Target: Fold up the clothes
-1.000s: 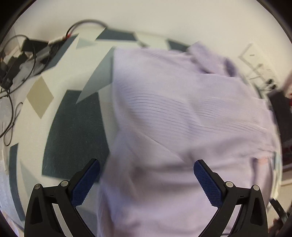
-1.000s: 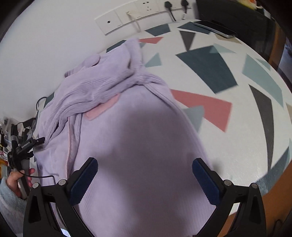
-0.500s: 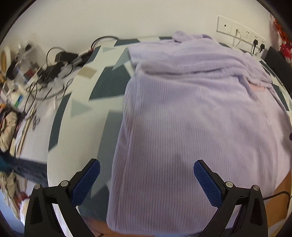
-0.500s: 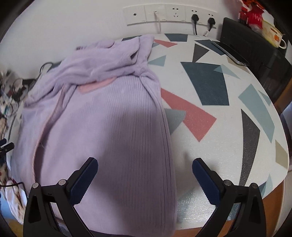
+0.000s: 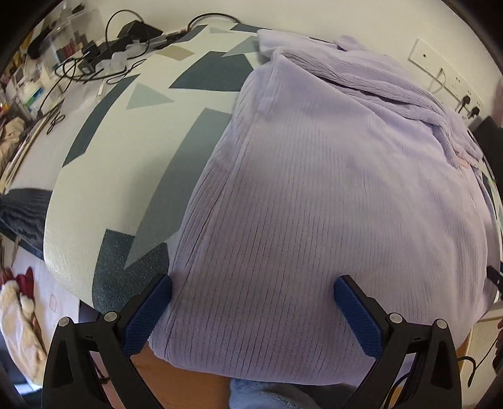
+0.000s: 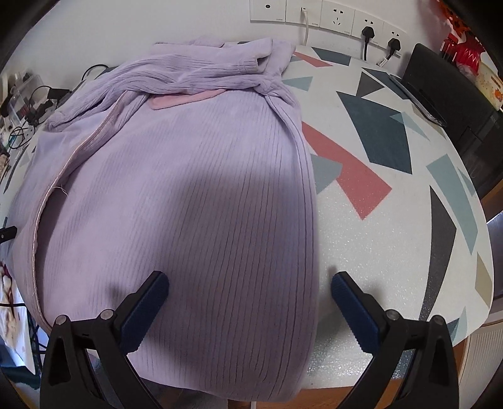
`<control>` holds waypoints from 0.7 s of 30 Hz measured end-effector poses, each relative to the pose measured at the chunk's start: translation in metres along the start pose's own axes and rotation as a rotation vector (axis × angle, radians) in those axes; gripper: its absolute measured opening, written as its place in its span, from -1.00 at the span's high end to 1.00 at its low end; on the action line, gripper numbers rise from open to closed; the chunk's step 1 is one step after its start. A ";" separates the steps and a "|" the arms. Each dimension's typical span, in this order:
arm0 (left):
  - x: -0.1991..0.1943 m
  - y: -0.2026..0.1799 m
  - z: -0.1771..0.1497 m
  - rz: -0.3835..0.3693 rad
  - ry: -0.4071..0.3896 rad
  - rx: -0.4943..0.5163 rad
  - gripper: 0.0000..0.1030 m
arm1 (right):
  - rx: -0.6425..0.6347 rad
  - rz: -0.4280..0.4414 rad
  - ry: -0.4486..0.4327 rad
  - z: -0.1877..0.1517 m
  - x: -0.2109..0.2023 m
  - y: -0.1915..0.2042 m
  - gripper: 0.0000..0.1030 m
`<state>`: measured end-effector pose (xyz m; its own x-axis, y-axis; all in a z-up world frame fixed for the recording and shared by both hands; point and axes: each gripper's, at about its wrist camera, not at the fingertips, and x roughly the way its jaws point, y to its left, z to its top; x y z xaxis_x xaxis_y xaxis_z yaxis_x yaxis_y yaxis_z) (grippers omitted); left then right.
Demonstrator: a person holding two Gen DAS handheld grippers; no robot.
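A lilac ribbed garment (image 5: pixel 330 188) lies spread on the patterned table, its near hem hanging over the front edge. It also shows in the right wrist view (image 6: pixel 188 204), with a pink collar patch (image 6: pixel 185 100) and sleeves bunched at the far end. My left gripper (image 5: pixel 251 310) is open and empty above the garment's near left corner. My right gripper (image 6: pixel 250 306) is open and empty above the garment's near right edge.
The white table with coloured triangles (image 6: pixel 393 204) extends to the right. Cables and electronics (image 5: pixel 103 56) clutter the far left. Wall sockets (image 6: pixel 336 19) sit behind the table. A black device (image 6: pixel 446 91) stands at the far right. A dark cloth (image 5: pixel 22 207) lies at the left.
Both grippers have drawn back toward the table's near edge, still open. The garment now lies flat in fuller view, with its hem under the fingers.
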<state>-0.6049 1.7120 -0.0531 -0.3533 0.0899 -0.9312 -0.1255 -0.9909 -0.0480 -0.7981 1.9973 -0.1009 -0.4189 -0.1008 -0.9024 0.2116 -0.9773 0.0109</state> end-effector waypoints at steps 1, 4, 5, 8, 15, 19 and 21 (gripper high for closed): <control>0.000 0.000 0.000 0.001 -0.002 0.008 -1.00 | 0.003 -0.002 -0.004 -0.001 0.000 0.000 -0.99; 0.001 0.003 0.000 -0.011 -0.014 0.005 -1.00 | 0.007 -0.007 -0.027 -0.004 0.000 0.002 -1.00; 0.001 0.004 0.000 -0.015 -0.018 0.004 -1.00 | 0.008 -0.008 -0.031 -0.004 0.000 0.002 -1.00; 0.000 0.004 -0.003 -0.009 -0.028 -0.007 -1.00 | 0.009 -0.009 -0.031 -0.005 0.000 0.003 -1.00; 0.002 0.006 0.002 0.006 -0.003 -0.033 -1.00 | 0.013 -0.011 -0.066 -0.012 -0.004 0.006 -0.99; 0.004 0.009 0.008 0.003 0.015 -0.029 -1.00 | 0.014 -0.012 -0.068 -0.011 -0.004 0.006 -0.99; 0.004 0.012 0.012 0.003 0.020 -0.029 -1.00 | 0.013 -0.012 -0.068 -0.011 -0.003 0.005 -0.99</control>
<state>-0.6188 1.7021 -0.0536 -0.3352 0.0847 -0.9383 -0.0976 -0.9937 -0.0548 -0.7860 1.9946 -0.1025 -0.4801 -0.1011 -0.8714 0.1954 -0.9807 0.0062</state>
